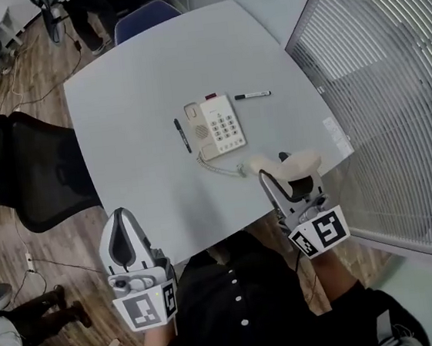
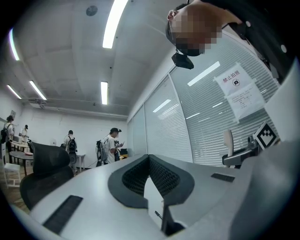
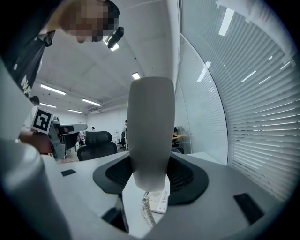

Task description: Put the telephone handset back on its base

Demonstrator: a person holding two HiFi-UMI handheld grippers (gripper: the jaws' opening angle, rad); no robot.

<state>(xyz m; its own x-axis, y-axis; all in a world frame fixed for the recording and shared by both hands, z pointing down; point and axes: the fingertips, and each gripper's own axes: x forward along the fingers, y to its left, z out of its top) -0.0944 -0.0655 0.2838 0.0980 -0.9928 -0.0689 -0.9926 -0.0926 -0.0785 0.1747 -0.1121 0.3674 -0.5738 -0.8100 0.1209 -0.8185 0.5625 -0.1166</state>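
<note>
- The right gripper [image 1: 288,179] is at the near right edge of the desk [image 1: 137,92]. It points away from the person, toward the far side.
- Its fingers are wide and hold the handset [image 1: 293,165] between them. In the right gripper view the handset stands straight up from the fingers.
- The handset is up off the desk, near and to the right of the base [image 1: 218,125]. The two do not touch.
- The base sits in the middle of the desk with its buttons facing up. The spot for the handset, on its left side, is bare.
- The curly cord [image 1: 219,168] runs from the near end of the base over to the handset.
- The left gripper [image 1: 122,218] is at the near left edge of the desk. It also points away from the person.
- Its fingers are together at the tips, and they hold nothing.
- A black pen [image 1: 183,135] lies just left of the base.
- A marker [image 1: 252,94] lies just past the far right corner of the base.
- A black chair [image 1: 34,177] stands to the left of the desk.
- A wall with blinds [image 1: 393,94] is on the right.
</note>
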